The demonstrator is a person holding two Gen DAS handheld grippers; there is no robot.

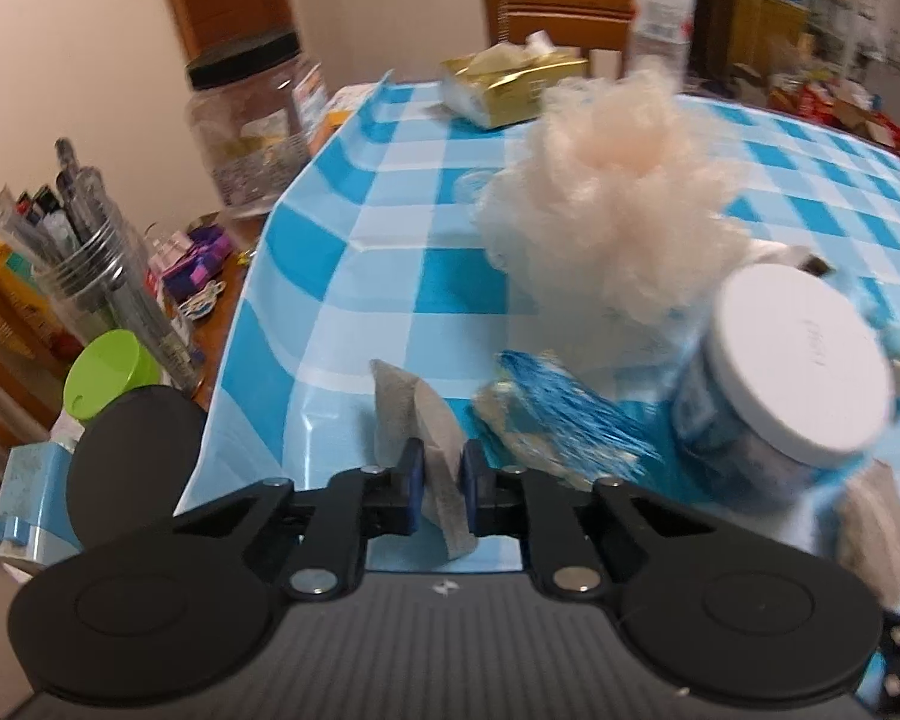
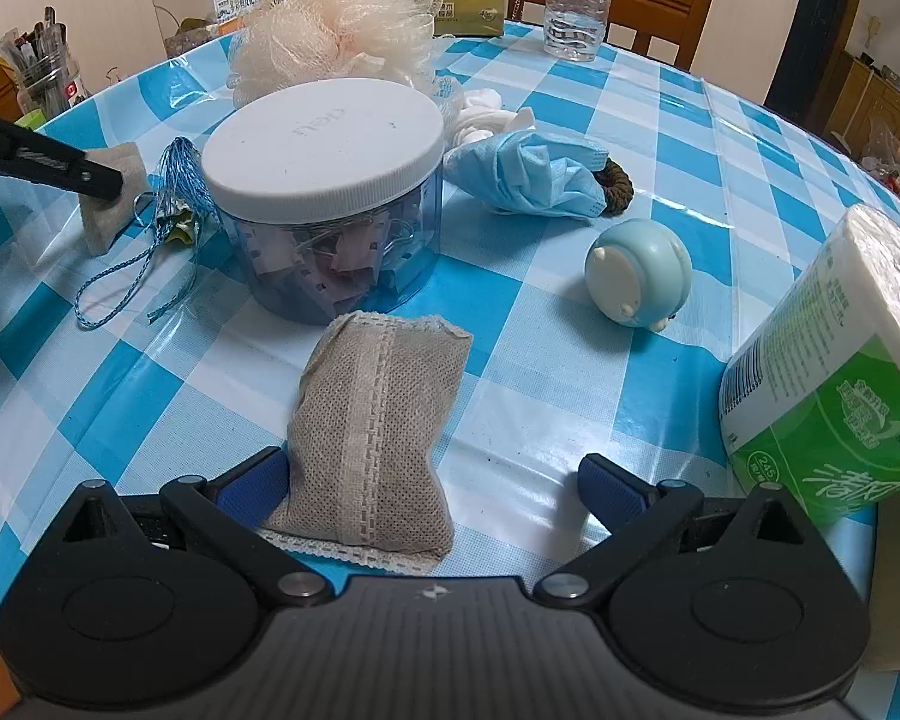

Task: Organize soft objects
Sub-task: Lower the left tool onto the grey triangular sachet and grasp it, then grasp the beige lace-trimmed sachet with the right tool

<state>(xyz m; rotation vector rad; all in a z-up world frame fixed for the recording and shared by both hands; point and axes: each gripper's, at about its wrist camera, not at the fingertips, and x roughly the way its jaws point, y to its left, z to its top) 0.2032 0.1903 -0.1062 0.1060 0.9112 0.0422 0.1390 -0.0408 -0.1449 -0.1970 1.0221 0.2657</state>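
My left gripper (image 1: 440, 483) is shut on a small grey sachet (image 1: 426, 438), held just above the blue checked tablecloth (image 1: 390, 252); it also shows at the left of the right wrist view (image 2: 111, 192). My right gripper (image 2: 432, 480) is open, its jaws either side of a larger grey mesh pouch (image 2: 372, 420) lying flat on the cloth. A peach bath pouf (image 2: 336, 30) (image 1: 606, 210) sits behind a white-lidded jar (image 2: 324, 192) (image 1: 792, 372). A crumpled blue face mask (image 2: 534, 174), white cloth (image 2: 486, 114) and brown hair tie (image 2: 618, 186) lie beyond.
A blue tassel cord (image 2: 174, 198) lies left of the jar. A pale blue round toy (image 2: 636, 270), a green tissue pack (image 2: 834, 372), a water bottle (image 2: 576, 0), a gold tissue box (image 1: 510, 84) and a large clear jar (image 1: 252, 126) stand around. The table's left edge holds a pen cup (image 1: 90, 276).
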